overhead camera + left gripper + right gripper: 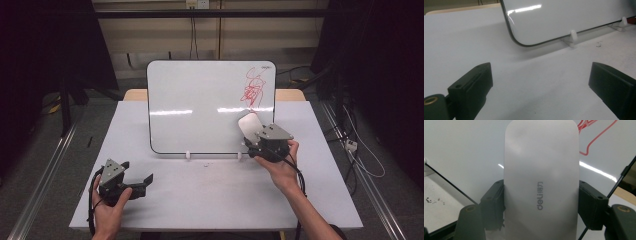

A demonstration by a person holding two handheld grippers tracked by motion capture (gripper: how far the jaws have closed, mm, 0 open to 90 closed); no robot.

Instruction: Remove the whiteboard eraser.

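Here the right gripper (pixel 252 131) clamps a whiteboard eraser (pixel 248 123) at the whiteboard (pixel 200 105), partly hiding the red scribble (pixel 254 89); left gripper (pixel 142 181) fingers gape over the desk (pixel 200 195).

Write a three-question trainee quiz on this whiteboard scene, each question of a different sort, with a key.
1. True or false: the right gripper is shut on the white eraser.
2. Multiple choice: where on the whiteboard is the red scribble? A. lower left corner; B. upper right part; C. centre.
3. Short answer: how do the jaws of the left gripper stand, and what is between them?

Key
1. True: both jaws press the eraser's sides.
2. B.
3. Wide apart, with just bare table between them.
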